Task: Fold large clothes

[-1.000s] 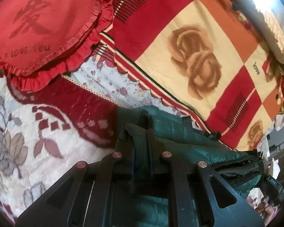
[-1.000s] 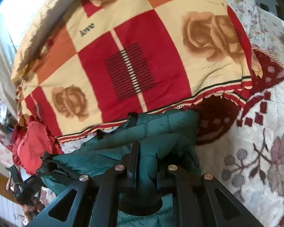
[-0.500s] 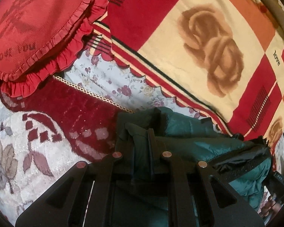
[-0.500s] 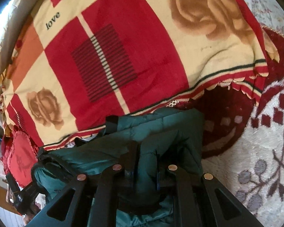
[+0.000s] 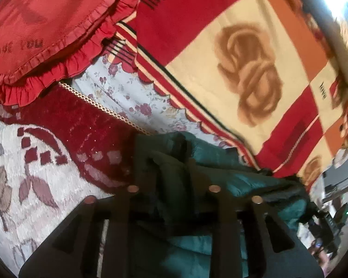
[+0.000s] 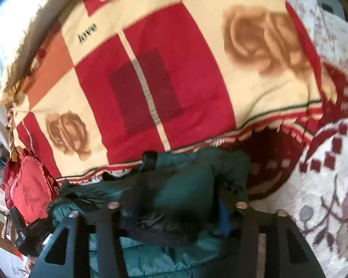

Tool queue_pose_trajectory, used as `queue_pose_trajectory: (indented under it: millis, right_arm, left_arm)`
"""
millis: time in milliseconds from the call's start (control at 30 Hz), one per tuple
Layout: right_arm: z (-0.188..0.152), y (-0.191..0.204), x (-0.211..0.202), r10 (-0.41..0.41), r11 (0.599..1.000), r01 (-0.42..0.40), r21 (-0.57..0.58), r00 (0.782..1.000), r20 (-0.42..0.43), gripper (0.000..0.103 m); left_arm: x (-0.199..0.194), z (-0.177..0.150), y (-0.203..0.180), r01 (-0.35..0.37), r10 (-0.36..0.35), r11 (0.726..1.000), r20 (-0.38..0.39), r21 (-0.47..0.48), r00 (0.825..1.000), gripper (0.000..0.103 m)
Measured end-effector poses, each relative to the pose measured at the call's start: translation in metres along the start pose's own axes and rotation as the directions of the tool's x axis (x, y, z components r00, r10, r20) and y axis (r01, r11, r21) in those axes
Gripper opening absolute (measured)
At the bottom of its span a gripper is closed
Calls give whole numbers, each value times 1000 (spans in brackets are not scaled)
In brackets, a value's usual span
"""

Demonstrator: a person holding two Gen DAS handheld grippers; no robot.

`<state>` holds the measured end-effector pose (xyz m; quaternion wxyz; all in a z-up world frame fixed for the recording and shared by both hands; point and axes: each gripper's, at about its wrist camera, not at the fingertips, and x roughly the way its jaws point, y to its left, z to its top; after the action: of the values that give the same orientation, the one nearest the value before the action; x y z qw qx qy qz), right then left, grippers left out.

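In the left wrist view, we find the green padded jacket (image 5: 220, 173) in the lower centre of the frame, bunched on the patterned bed cover (image 5: 35, 173). The left gripper (image 5: 171, 169) reaches up from the bottom edge. Its jaws are opening, and a fold of the jacket still sits between the fingers (image 5: 146, 173). Motion blur prevents us from telling whether the pads still touch the fabric.

In the upper left lies a red ruffled heart-shaped cushion (image 5: 39, 23). We read "LOVE YOU" woven into it. A checked blanket (image 5: 243, 58) of red, cream and orange squares with brown roses fills the upper right. A short dark word on one cream square is too blurred to read here.

In the right wrist view, the same jacket (image 6: 192, 180) occupies the lower centre, its far edge just below the blanket (image 6: 162, 81) hem. The right gripper (image 6: 180, 199) has its jaws spread wide and opening; the bunched jacket lies between them, unpinched. On a cream square at the upper left we read "love". The cushion (image 6: 30, 192) appears at the left edge.
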<state>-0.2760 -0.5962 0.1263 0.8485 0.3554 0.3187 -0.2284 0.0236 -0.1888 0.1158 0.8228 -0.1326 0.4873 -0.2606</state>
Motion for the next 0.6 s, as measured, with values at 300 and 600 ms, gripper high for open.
queue_pose_trajectory:
  millis: [300, 600]
  right_arm:
    - [-26, 59, -19, 112, 975, -114, -190, 994, -22, 69]
    - [-72, 160, 79, -44, 855, -19, -519, 993, -108, 63]
  left_arm:
    - [-43, -2, -5, -37, 35, 999, 165, 9, 986, 76]
    - [20, -24, -49, -262, 244, 934, 103, 241, 964, 76]
